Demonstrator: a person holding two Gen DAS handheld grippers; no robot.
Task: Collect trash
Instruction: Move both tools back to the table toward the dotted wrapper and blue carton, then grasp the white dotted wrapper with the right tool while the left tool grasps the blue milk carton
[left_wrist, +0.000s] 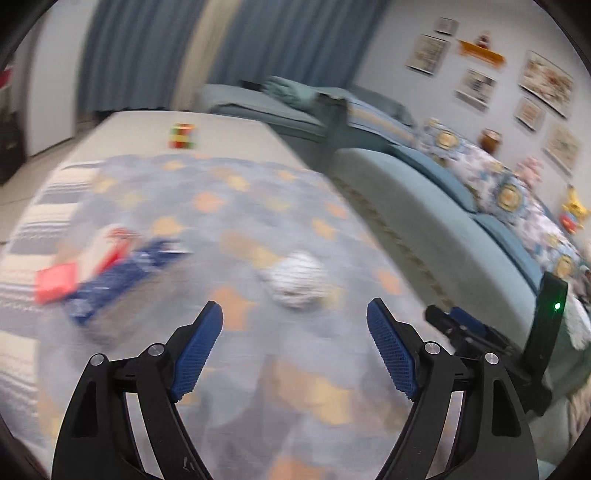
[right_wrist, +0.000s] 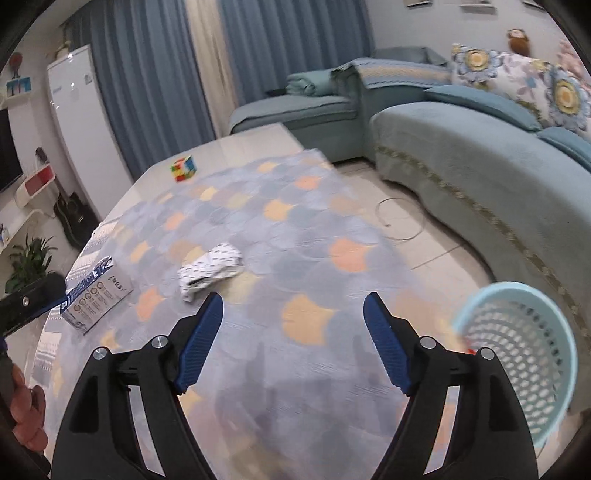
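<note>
2 handheld grippers with black frames and blue ribbed pads hang above a low table covered by a grey-blue cloth printed with orange and pale scallop shapes (right_wrist: 306, 229). The left gripper (left_wrist: 294, 314) has its jaws spread wide with nothing between them, and the right gripper (right_wrist: 293, 304) is likewise spread wide and empty.

The nearest piece of trash is 1 crumpled white paper wad with small dark print (right_wrist: 210, 267). In the left wrist view it appears as a blurred white ball (left_wrist: 295, 280) lying just ahead of the fingers, almost centred in the gap and slightly toward the right pad. In the right wrist view it lies ahead and to the left, just beyond the left pad, with its long axis running from lower left to upper right. By my judgement the left gripper is better lined up for a straight reach down onto it.

Farther left on the cloth lies 1 flat white and blue cardboard box (right_wrist: 94, 295), seen in the left view as a blur of blue, white and red (left_wrist: 107, 273). It sits near the wad but apart from it.

A pale blue perforated plastic basket (right_wrist: 517, 354) stands at the table's right edge, on the right gripper's side; something red shows at its rim.

1 multicoloured puzzle cube (right_wrist: 183, 168) rests at the far end of the table, well away. A teal sofa (right_wrist: 461, 162) curves along the right. Nothing stands between either gripper and the wad.
</note>
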